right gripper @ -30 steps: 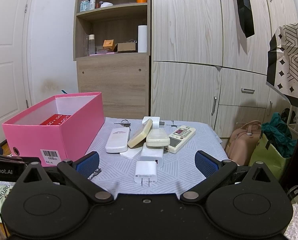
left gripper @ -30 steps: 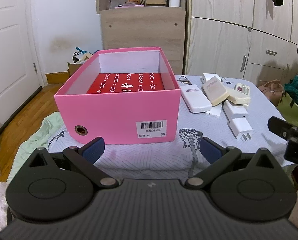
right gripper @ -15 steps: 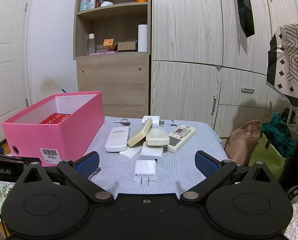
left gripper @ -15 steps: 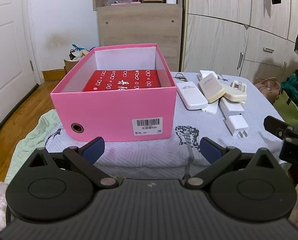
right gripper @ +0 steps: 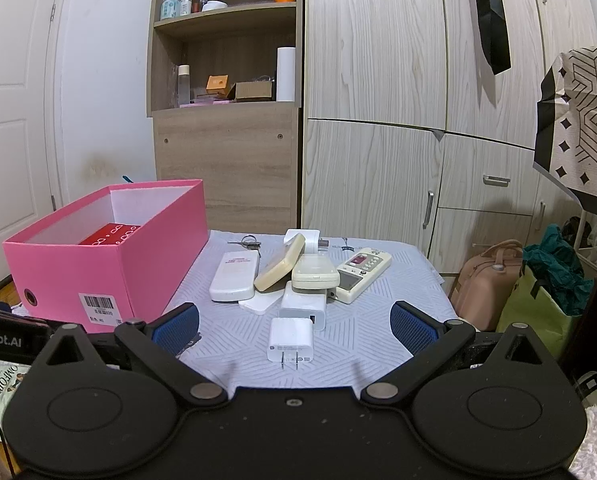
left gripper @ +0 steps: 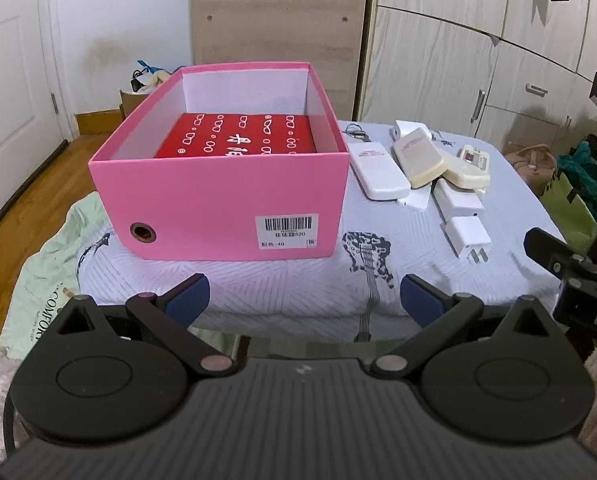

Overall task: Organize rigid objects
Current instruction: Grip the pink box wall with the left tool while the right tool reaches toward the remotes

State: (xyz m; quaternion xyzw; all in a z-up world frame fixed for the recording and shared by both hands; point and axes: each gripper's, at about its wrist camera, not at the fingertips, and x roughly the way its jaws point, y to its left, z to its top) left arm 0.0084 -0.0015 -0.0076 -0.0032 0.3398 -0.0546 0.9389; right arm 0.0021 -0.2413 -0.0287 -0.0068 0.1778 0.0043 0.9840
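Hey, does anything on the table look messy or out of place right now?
Yes. Beside the pink box, the remotes and chargers lie in a loose heap. A cream remote is tilted, propped across its neighbours. One white charger lies apart, prongs toward the camera. Nothing looks spilled or broken.

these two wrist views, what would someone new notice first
The bright pink box dominates the left of the cloth-covered surface, open-topped, with a red patterned box lying inside. To its right sits a jumbled pile of white and cream remotes, with a white charger plug nearest the right gripper.
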